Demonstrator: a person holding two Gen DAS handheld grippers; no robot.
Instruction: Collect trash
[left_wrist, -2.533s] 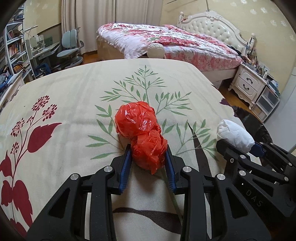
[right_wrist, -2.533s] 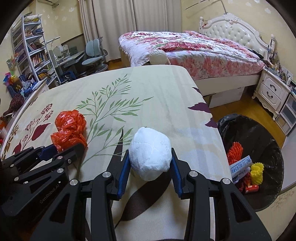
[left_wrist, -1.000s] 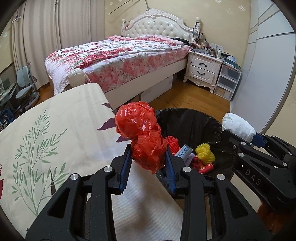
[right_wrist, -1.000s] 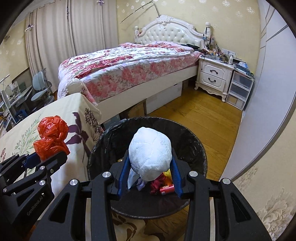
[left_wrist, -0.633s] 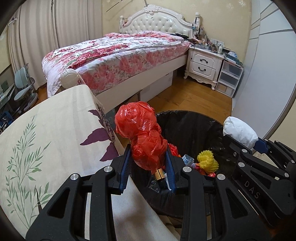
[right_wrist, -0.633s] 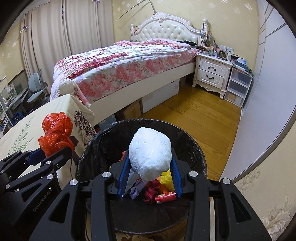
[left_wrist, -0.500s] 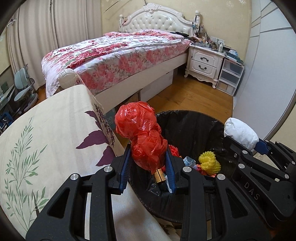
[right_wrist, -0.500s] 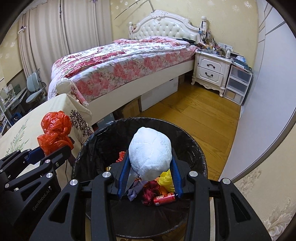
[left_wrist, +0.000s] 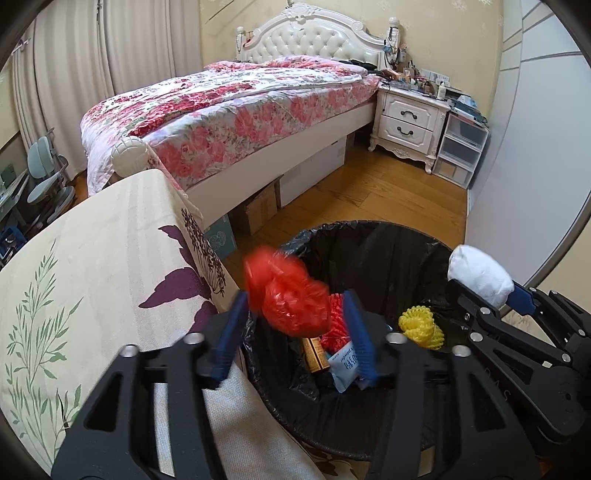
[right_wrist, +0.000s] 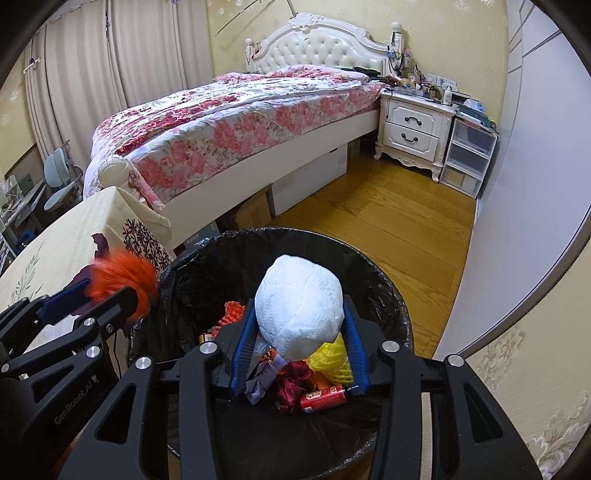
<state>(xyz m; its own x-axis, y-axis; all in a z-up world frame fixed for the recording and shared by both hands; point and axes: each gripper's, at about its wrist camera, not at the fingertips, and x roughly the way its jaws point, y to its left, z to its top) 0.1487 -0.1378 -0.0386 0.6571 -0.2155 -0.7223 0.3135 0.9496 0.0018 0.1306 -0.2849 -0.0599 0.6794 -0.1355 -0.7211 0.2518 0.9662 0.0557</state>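
Jaws just opening over trash bin

Soft, even indoor light fills both views, with daylight filtering through the curtains. Fisheye bending curves the walls, and the corners go black. The red plastic bag is smeared by motion blur; all else is sharp.

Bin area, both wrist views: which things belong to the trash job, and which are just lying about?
Job:
red plastic bag
white paper wad
black-lined bin
left tongs
right tongs

Lying about:
flowered bed
nightstand
cardboard boxes
desk chair
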